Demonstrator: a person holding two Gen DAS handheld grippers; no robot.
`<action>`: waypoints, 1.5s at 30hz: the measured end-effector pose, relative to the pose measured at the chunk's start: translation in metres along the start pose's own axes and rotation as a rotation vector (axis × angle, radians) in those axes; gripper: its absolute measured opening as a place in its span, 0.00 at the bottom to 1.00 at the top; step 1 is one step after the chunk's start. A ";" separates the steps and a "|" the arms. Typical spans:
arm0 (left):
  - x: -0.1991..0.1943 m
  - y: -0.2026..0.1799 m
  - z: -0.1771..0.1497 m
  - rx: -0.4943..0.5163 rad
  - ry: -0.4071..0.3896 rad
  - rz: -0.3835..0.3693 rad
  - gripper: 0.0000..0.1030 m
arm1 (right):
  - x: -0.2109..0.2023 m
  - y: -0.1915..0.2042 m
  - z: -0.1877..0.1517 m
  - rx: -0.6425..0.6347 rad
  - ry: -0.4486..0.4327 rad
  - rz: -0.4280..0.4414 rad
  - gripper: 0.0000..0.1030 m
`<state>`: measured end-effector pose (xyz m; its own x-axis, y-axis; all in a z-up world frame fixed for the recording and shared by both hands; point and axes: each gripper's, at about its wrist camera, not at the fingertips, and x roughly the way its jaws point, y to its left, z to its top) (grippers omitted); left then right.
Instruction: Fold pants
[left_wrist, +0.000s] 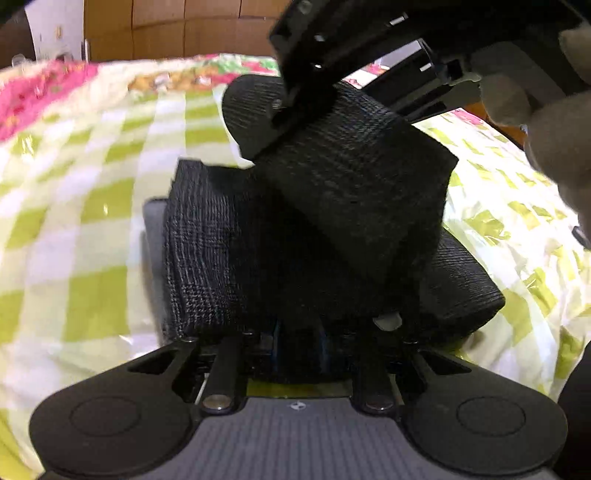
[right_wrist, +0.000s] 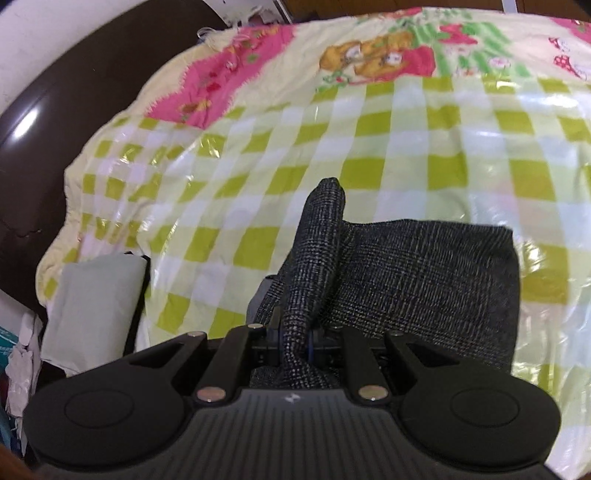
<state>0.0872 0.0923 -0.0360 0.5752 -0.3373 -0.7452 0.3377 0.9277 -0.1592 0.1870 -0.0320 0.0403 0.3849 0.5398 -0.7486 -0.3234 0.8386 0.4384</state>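
The dark checked pants (left_wrist: 332, 206) hang in a folded bundle above the green-and-white checked cover (left_wrist: 92, 206). My left gripper (left_wrist: 299, 339) is shut on their near edge, and the cloth hides its fingertips. The right gripper (left_wrist: 291, 107) comes in from the top of the left wrist view, clamped on the far part of the same cloth, with a person's hand (left_wrist: 554, 140) behind it. In the right wrist view the right gripper (right_wrist: 295, 343) pinches a raised ridge of the pants (right_wrist: 424, 280), while the rest spreads flat to the right on the cover (right_wrist: 369, 140).
The cover has a pink cartoon-print border (right_wrist: 229, 85) at its far side. A pale green cushion (right_wrist: 96, 295) lies at the cover's left edge, beside a dark brown frame (right_wrist: 55, 122). Wooden panelling (left_wrist: 166, 29) stands behind the bed.
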 end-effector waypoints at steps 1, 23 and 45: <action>0.003 0.002 0.000 -0.011 0.014 -0.018 0.30 | 0.004 0.003 0.000 -0.003 0.000 -0.015 0.12; -0.031 0.020 -0.025 -0.090 -0.020 -0.055 0.37 | 0.044 0.080 -0.027 -0.285 0.069 -0.087 0.32; -0.042 0.041 0.038 0.038 -0.244 0.067 0.42 | -0.008 -0.015 -0.017 -0.216 -0.116 -0.120 0.30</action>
<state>0.1054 0.1388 0.0130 0.7588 -0.3079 -0.5740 0.3174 0.9443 -0.0870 0.1740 -0.0500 0.0313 0.5244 0.4524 -0.7213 -0.4412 0.8689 0.2243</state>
